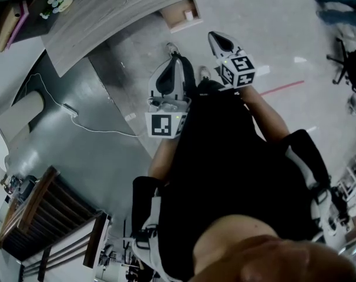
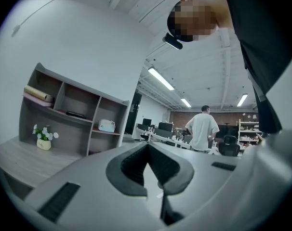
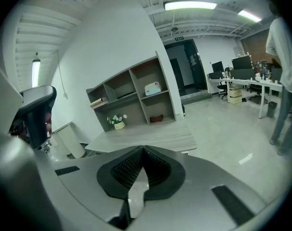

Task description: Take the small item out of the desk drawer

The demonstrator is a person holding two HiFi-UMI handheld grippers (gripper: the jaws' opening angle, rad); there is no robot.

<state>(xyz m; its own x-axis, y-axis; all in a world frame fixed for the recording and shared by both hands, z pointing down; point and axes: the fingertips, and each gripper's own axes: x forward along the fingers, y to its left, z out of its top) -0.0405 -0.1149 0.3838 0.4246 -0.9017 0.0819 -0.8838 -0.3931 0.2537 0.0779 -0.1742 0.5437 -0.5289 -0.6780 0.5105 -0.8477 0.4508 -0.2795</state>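
Gray desk [image 1: 107,10] up top has an open drawer [image 1: 172,20] with a tiny item [image 1: 188,15], too small to tell its way, above the shut, empty left gripper [image 1: 173,54] and right gripper [image 1: 217,37].

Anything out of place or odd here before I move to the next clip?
Nothing spilled or damaged. The desk drawer stands pulled open with a small pale item inside, and a white cable trails loose across the floor beside the desk. The left tongs and right tongs are shut, holding nothing.
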